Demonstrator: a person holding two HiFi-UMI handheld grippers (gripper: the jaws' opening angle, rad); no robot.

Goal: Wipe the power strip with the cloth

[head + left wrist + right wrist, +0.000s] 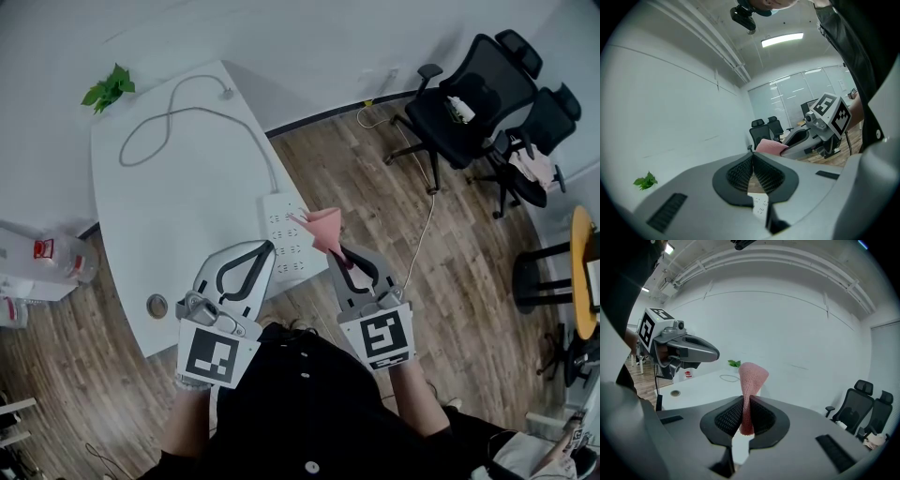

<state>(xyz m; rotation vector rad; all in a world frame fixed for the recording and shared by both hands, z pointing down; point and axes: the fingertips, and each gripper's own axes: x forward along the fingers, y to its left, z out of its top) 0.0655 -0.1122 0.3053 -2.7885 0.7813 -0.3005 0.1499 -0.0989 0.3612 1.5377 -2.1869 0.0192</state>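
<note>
A white power strip (286, 232) lies at the right edge of the white table (169, 216), its grey cord (173, 117) looping toward the far end. My right gripper (343, 255) is shut on a pink cloth (322, 228), which sticks up past the jaws (751, 376) just right of the strip, above its edge. My left gripper (268, 247) is shut with nothing between its pads, hovering over the strip's near end. In the left gripper view a bit of the strip (760, 204) shows below the closed pads, and the cloth (768, 147) beyond them.
A green plant sprig (109, 89) sits at the table's far left corner. A round cable grommet (157, 306) is near the front edge. Black office chairs (473, 98) stand at the right on the wooden floor, with a white cable (427, 234) trailing. A plastic bottle (61, 255) stands at left.
</note>
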